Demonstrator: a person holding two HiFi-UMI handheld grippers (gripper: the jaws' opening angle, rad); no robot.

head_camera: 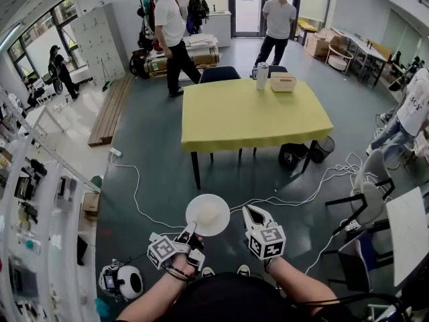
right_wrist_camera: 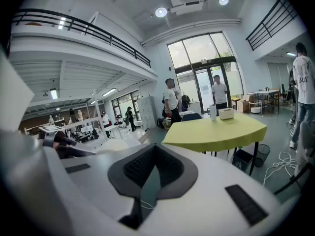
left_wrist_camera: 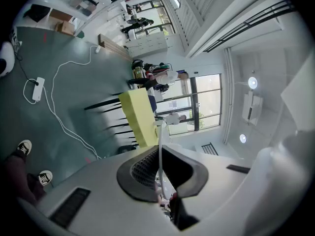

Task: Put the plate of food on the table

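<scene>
A white plate [head_camera: 208, 215] with a pale mound of food on it hangs over the floor in front of me. My left gripper [head_camera: 190, 231] is shut on its near rim. In the left gripper view the plate [left_wrist_camera: 160, 132] shows edge-on as a thin white line between the shut jaws of the left gripper [left_wrist_camera: 160, 151]. My right gripper [head_camera: 250, 210] is just right of the plate, shut and empty. The right gripper [right_wrist_camera: 155, 149] points toward the yellow-clothed table [right_wrist_camera: 216, 132]. That table [head_camera: 255, 116] stands a few steps ahead.
On the table's far edge stand a white bottle [head_camera: 262, 76] and a tissue box [head_camera: 283, 82]. A dark chair [head_camera: 220, 74] is behind it, a bin [head_camera: 323, 147] and a bag [head_camera: 293, 156] beneath. White cables [head_camera: 134, 193] run across the floor. Two people [head_camera: 171, 29] stand beyond; chairs [head_camera: 365, 200] on the right.
</scene>
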